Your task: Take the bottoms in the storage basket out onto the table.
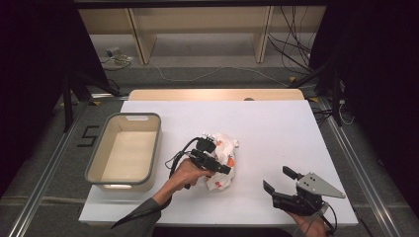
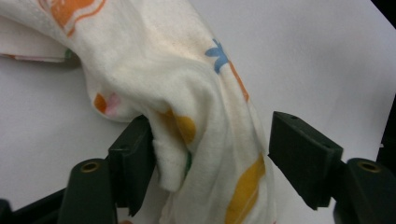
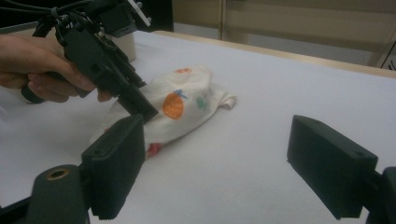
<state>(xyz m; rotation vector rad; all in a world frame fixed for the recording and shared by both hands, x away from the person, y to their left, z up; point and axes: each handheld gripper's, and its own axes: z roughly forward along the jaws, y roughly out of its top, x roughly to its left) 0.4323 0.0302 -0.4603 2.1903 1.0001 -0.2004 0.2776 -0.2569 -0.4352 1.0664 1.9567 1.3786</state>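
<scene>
I see the cloth (image 1: 222, 160), a white piece printed with orange, yellow, blue and green shapes, lying crumpled in a loose heap on the bench (image 1: 276, 128). One bunched fold stands between the jaws of my left gripper (image 2: 210, 161) (touching the left jaw, clear of the other), and the rest trails off beyond the tips. It lies well apart from my right gripper (image 1: 281, 180).

Cloth (image 1: 223, 163) is lying crumpled on tabletop (image 1: 276, 133), approx. centre. Bin (image 1: 126, 150) is sitting on tabletop's left side, well apart from cloth. Left claw (image 1: 222, 168) is sitting over cloth w/ a fold between its jaws. Right claw (image 1: 280, 180) is hovering right of cloth, nearer front edge.
</scene>
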